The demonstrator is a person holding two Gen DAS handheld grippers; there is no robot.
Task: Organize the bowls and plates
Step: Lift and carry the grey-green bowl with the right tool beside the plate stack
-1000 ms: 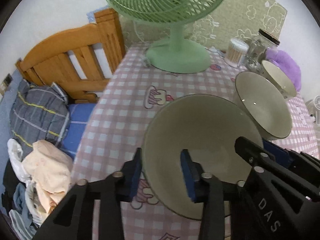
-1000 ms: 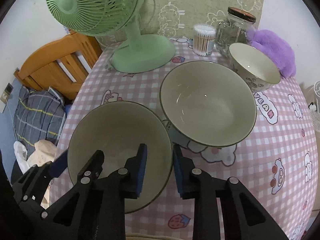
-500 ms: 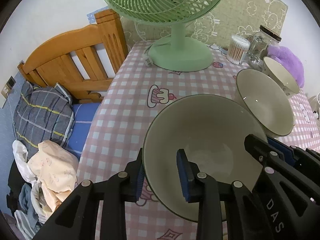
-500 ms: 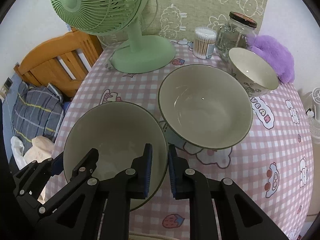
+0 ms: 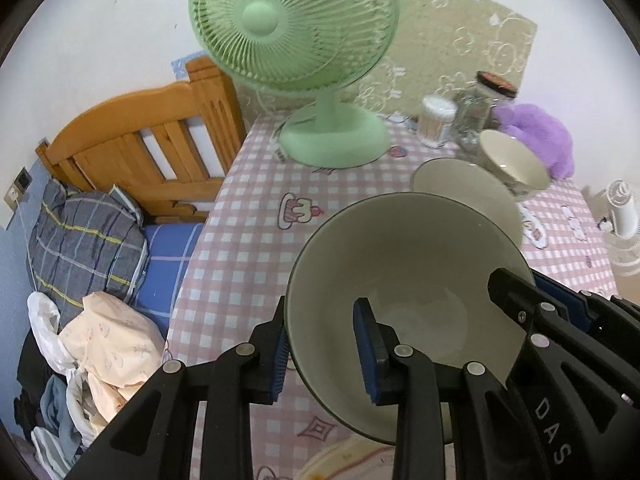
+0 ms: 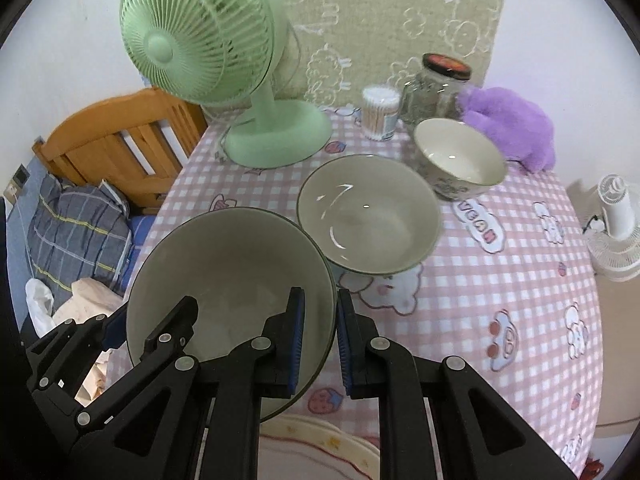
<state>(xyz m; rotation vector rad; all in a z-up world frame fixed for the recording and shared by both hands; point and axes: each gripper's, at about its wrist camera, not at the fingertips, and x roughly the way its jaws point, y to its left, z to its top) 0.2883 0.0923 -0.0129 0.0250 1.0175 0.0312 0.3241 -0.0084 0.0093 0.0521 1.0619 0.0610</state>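
A large grey-green bowl (image 5: pixel 408 272) (image 6: pixel 228 264) hangs above the pink checked table (image 6: pixel 500 280), held by both grippers. My left gripper (image 5: pixel 322 340) is shut on its left rim, one pad inside and one outside. My right gripper (image 6: pixel 320 332) is shut on the opposite rim in the same way. Each gripper also shows in the other's view, the right gripper (image 5: pixel 560 312) and the left gripper (image 6: pixel 112 328). A second grey-green bowl (image 6: pixel 368 216) (image 5: pixel 460 184) sits on the cloth just beyond. Behind it stands a smaller white bowl (image 6: pixel 460 160) (image 5: pixel 512 160).
A green desk fan (image 6: pixel 192 40) stands at the table's back left, with a cotton swab tub (image 6: pixel 380 114), a glass jar (image 6: pixel 434 88) and a purple plush (image 6: pixel 516 128) along the back. A wooden headboard (image 5: pixel 140 140) and bedding lie left of the table. A patterned cream plate rim (image 6: pixel 320 444) shows at the near edge.
Both grippers tightened on the bowl's rim, then rose with it. The bowl has left the cloth and the table looks farther below.
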